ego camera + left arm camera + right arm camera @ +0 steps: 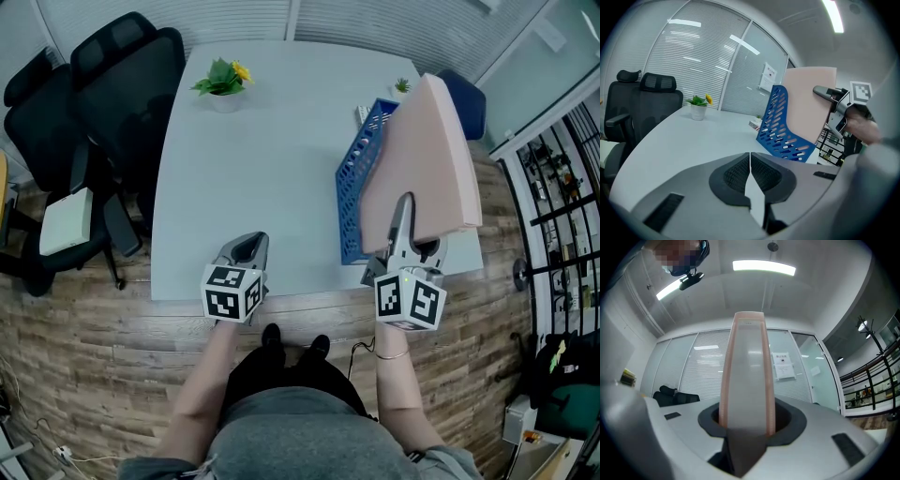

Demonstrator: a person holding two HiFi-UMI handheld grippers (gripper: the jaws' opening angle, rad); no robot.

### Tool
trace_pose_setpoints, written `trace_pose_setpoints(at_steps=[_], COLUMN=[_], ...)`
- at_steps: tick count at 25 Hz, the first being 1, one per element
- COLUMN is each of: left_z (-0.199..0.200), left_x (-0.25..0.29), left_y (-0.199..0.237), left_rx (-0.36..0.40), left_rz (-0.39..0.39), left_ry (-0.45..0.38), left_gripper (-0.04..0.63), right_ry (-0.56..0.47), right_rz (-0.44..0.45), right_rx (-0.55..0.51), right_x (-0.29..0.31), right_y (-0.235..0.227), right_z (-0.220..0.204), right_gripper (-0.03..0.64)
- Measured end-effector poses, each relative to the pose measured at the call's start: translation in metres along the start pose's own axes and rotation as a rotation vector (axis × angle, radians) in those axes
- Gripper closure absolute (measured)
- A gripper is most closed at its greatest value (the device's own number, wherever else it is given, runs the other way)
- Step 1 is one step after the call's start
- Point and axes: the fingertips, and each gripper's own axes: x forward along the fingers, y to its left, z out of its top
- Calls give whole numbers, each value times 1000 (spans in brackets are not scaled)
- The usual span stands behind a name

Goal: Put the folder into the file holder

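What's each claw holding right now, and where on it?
Right claw is clamped on the pink folder, gripping its narrow edge at the end nearest the person. Left claw is shut, with nothing in it.

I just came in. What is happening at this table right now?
A person holds a gripper in each hand. The right gripper is clamped on a pink folder, held on edge at the blue file holder on the white table. Whether the folder already sits inside cannot be told. The left gripper is shut and empty, near the table's front edge.
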Motion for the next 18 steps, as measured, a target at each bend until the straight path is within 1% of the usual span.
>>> trace_pose_setpoints(at_steps=[9,18], left_z=[-2,-5], left_x=[1,-1], left_y=[2,5], left_rx=[6,7], left_rz=[2,4], left_ry=[9,14], left_gripper=[568,569], right_ry=[58,102], right_rz=[-5,1], right_rx=[2,-20], right_x=[1,-1], right_y=[-2,0], right_z=[-25,-44], right_gripper=[443,443])
